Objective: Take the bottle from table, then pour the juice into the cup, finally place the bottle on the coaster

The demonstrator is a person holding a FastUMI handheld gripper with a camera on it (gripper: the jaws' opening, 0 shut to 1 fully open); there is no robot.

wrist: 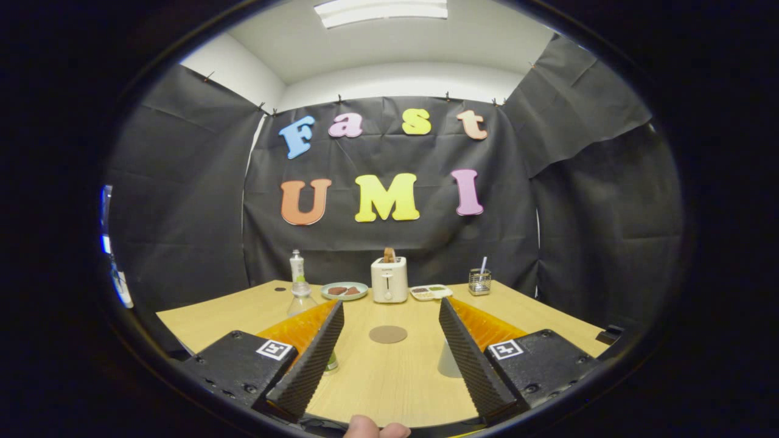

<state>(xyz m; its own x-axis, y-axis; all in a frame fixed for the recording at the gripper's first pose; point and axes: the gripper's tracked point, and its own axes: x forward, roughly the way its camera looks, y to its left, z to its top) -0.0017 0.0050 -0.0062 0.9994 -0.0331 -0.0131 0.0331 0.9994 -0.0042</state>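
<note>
My gripper (391, 304) is open above the wooden table (389, 383), and nothing is between its fingers. A clear bottle (300, 286) with a pale top and a green label stands just behind the left finger (310, 359), which hides its lower part. A greenish base (330, 364), apparently the bottle's, shows at that finger's inner side. A pale translucent cup (448, 362) stands against the inner side of the right finger (471, 359), half hidden by it. A round brown coaster (387, 334) lies flat on the table between the fingers, slightly ahead of the cup.
Along the table's far edge stand a white toaster (389, 280) with a slice in it, a plate (344, 291) with food, a divided tray (431, 292) and a wire holder (479, 282). A person's fingertip (374, 429) shows below the fingers. Black cloth walls enclose the table.
</note>
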